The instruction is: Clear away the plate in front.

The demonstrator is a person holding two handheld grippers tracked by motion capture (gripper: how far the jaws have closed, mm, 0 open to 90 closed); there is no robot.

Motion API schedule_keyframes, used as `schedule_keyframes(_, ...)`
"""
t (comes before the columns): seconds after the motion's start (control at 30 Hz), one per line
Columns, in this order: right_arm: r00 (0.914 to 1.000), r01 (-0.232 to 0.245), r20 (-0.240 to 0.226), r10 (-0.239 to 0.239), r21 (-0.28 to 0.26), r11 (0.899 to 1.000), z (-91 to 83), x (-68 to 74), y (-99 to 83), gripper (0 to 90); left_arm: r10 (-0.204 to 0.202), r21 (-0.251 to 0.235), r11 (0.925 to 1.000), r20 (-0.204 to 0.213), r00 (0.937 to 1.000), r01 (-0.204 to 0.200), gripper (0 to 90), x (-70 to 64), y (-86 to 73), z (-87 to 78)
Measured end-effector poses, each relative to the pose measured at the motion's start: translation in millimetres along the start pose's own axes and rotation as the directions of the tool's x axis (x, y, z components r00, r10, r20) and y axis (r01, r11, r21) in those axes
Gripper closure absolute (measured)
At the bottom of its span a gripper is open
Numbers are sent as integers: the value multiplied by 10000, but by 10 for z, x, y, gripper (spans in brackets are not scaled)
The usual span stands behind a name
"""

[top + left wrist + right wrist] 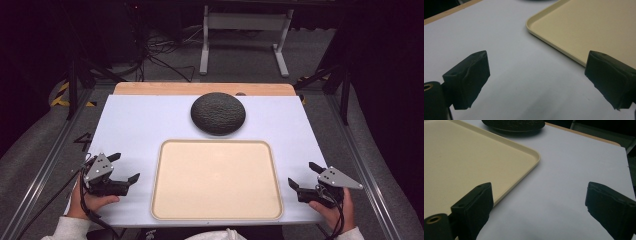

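Nearest the person, the left gripper [124,170] and the right gripper [304,176] rest low at the front corners of the bench [135,125], one on each side of the tray [216,214], each held in a hand. Both have their jaws wide apart and hold nothing; in the left gripper view and the right gripper view only bare white surface lies between the jaws, with the tray rim [554,45] just off to the inner side.

The beige tray lies flat in the middle, with nothing on it. Beyond its far edge, close to it but apart, sits the dark round textured dome [218,113], near the back of the white sheet.

This looks like the very start: nothing is grasped, both grippers are parked. The likely job is moving the dome onto the tray. The next move calls for one gripper to reach forward past the tray and take the dome by its low rim, since its top seems too broad and smooth-sloped for the jaws
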State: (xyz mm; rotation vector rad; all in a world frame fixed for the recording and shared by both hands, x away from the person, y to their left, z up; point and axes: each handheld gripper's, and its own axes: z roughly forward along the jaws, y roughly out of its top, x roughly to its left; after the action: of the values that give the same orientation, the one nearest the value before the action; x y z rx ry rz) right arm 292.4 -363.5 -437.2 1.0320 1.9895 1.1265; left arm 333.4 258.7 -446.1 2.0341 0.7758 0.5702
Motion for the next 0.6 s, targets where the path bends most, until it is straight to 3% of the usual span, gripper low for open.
schedule_keyframes(0.03, 10000, -4, -6, 4, -11, 10000, -2, 0, 0, 83, -19, 82, 10000, 292, 9996, 17, 75, -14, -6, 13)
schedule_keyframes(0.1, 10000, 50, 2, -50, -9, 10000, -6, 8, 0, 83, 140, 221, 9996, 281, 9995, -146, 100, -34, -6, 21)
schedule_keyframes(0.3, 9999, 111, 4, -111, -34, 9999, 2, 22, 23, 83, 65, 99, 9999, 313, 9995, -68, 96, -32, -14, -6)
schedule_keyframes(0.47, 9999, 148, -71, -147, 64, 9999, 30, 35, 21, 84, -9, -283, 9996, 684, 9977, 29, 88, -2, -3, -31)
schedule_keyframes(0.6, 9999, 145, -86, -145, 53, 9999, 30, 36, 20, 83, 110, -362, 9993, 740, 9972, -83, 72, 38, 84, 0)
